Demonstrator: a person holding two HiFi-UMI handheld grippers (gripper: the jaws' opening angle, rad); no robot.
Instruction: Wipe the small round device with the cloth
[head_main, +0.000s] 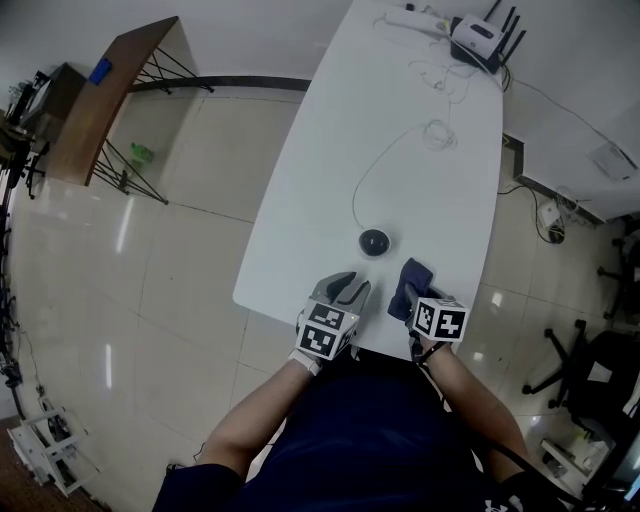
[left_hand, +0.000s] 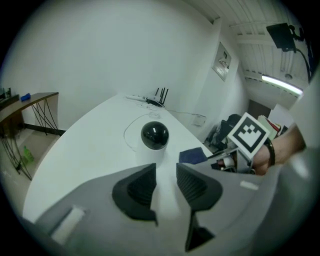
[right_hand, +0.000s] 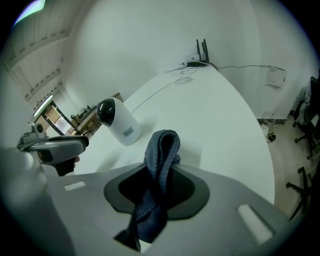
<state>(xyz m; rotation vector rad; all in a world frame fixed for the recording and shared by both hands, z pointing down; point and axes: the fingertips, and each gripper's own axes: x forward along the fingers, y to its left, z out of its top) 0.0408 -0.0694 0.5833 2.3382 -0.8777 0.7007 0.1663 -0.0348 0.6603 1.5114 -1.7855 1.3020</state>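
From the head, two tongs sit at the near edge of one white table. One small round device stands just ahead of them, between the left tongs and the right tongs, touching neither. One router lies far ahead, with one thin cable running from the device toward it.

The left gripper view shows its two jaws parted with only bare table between them; the device stands straight ahead, apart from the tips.

The right gripper view shows its two jaws clamped on one dark blue cloth, which bunches up beyond the tips; the device is ahead and to the left
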